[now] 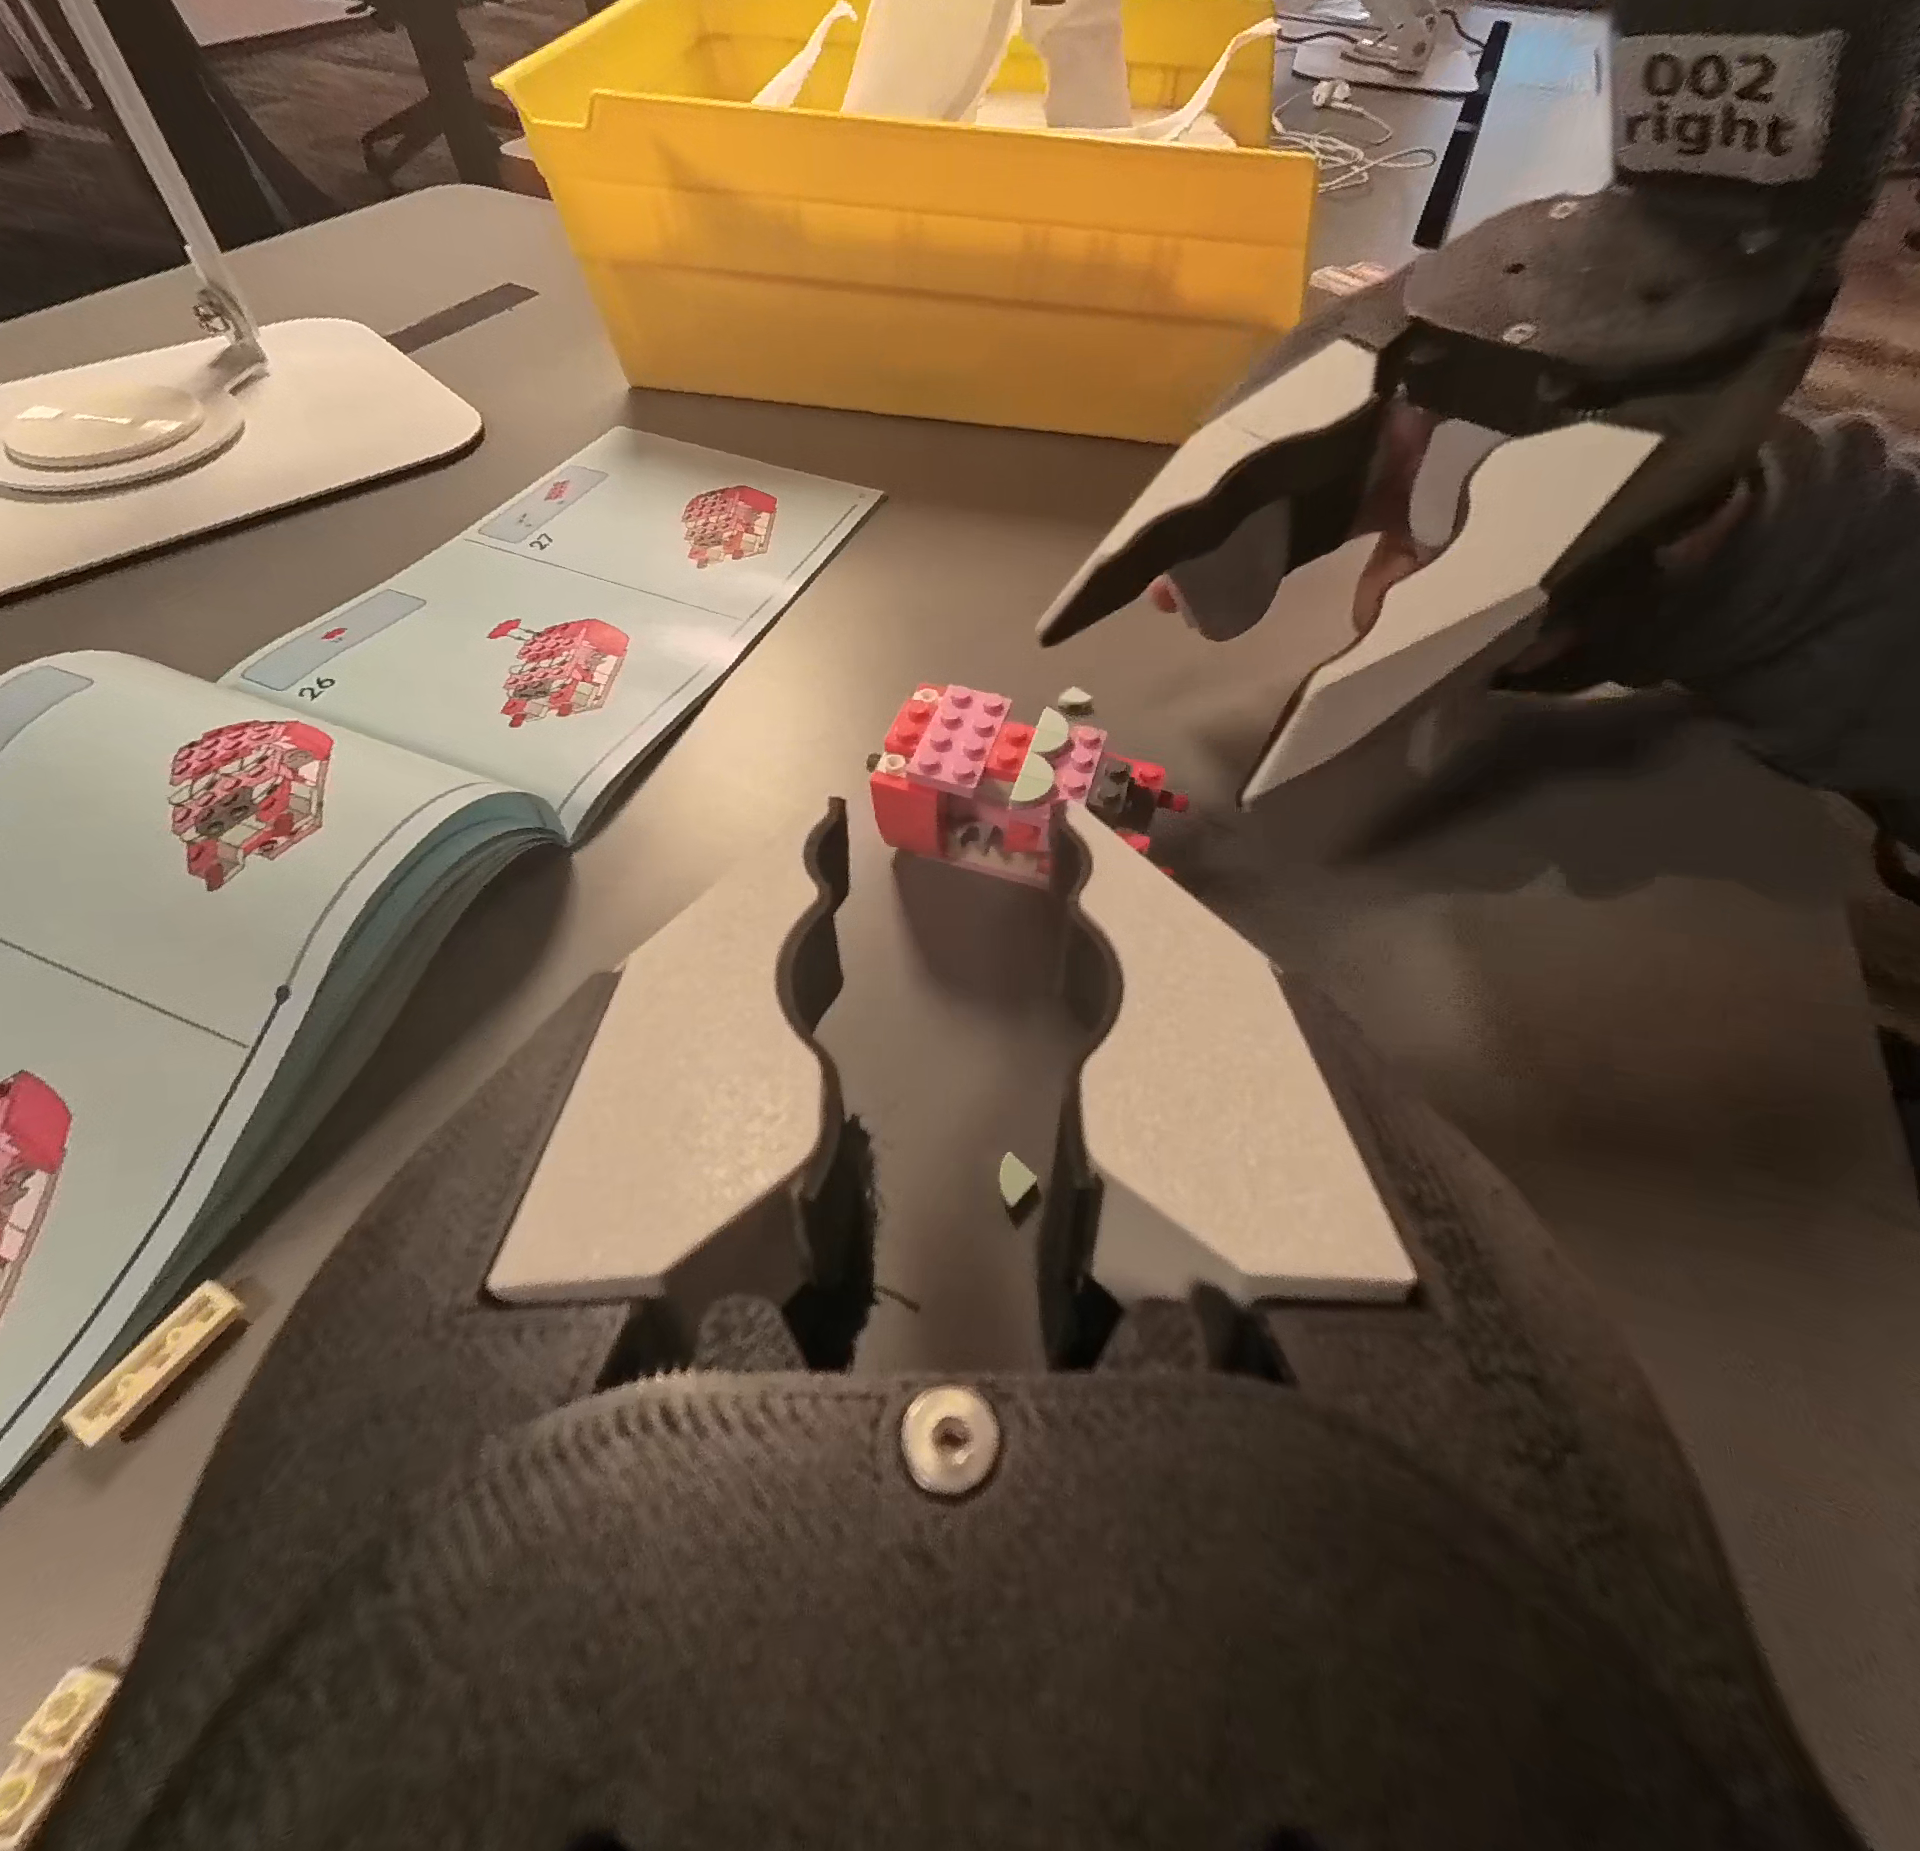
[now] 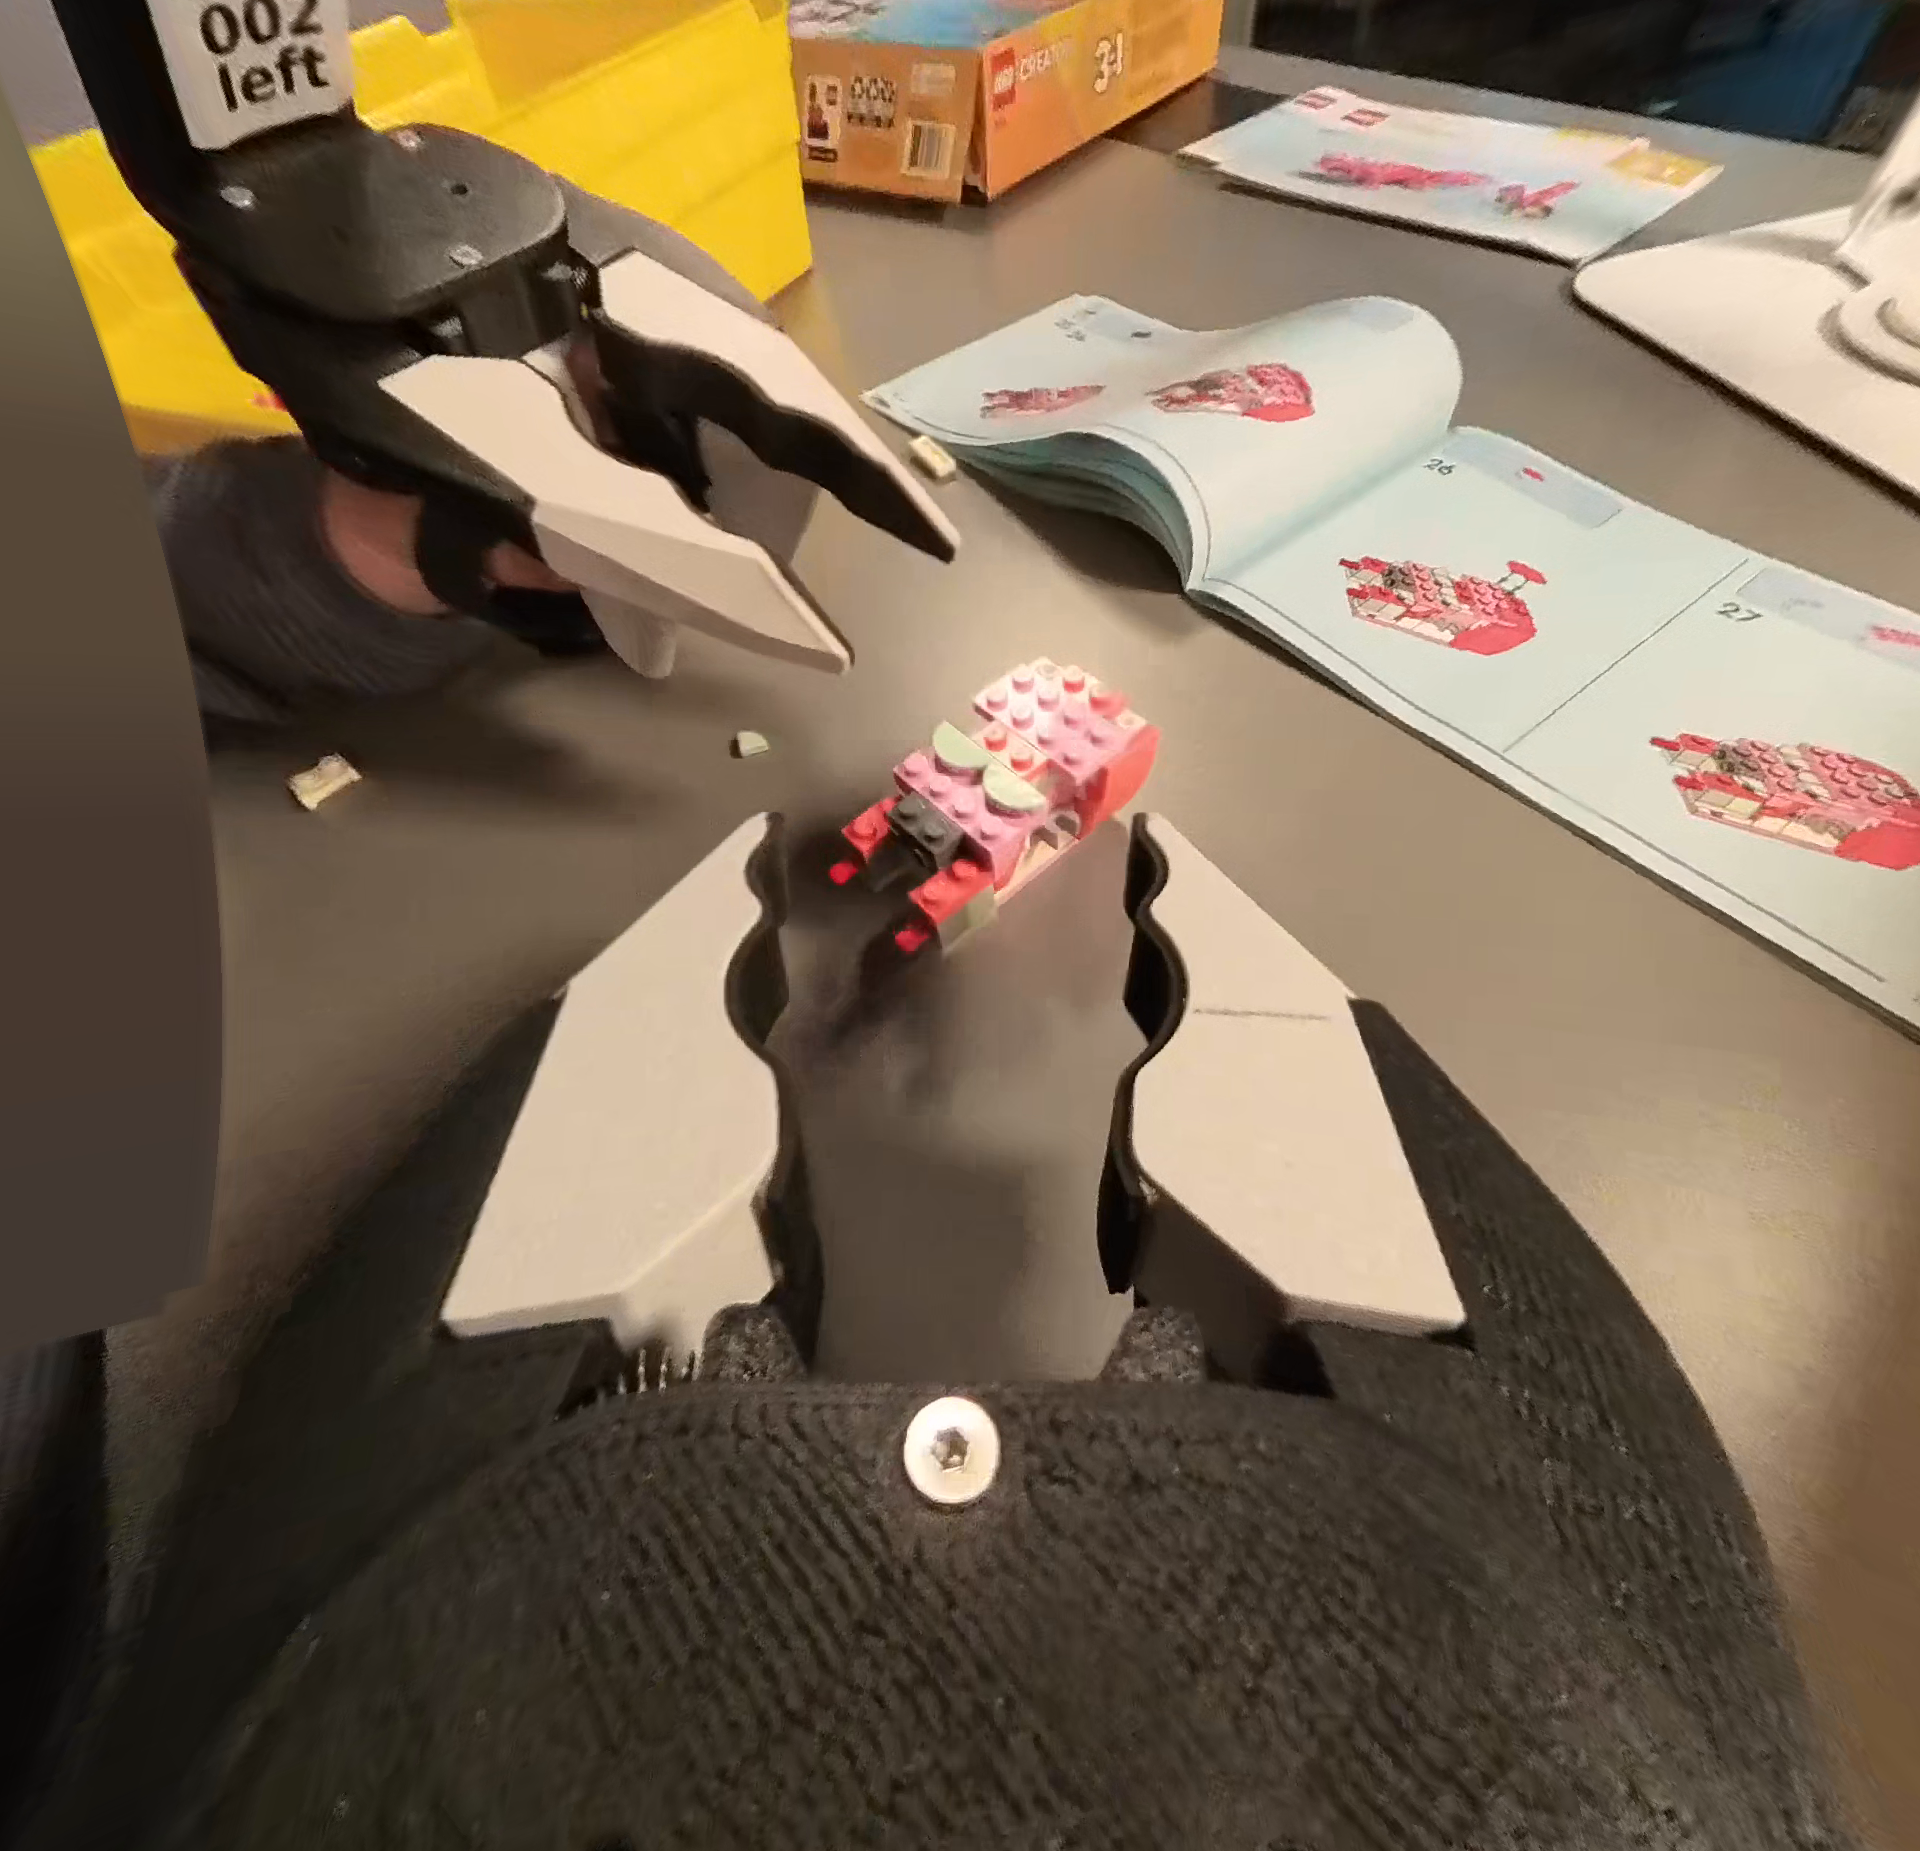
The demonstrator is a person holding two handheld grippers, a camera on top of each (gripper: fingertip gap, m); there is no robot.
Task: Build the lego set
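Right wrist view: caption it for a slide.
Open right gripper faces a pink-red brick model on the table.

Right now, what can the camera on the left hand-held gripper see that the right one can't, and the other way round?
Only the left wrist view shows white bags inside the yellow bin and a pale green piece between its own fingers. Only the right wrist view shows an orange toy box and a closed booklet. Both show the red and pink brick model on the dark table, the open instruction book, and both hand-held grippers open, neither holding anything.
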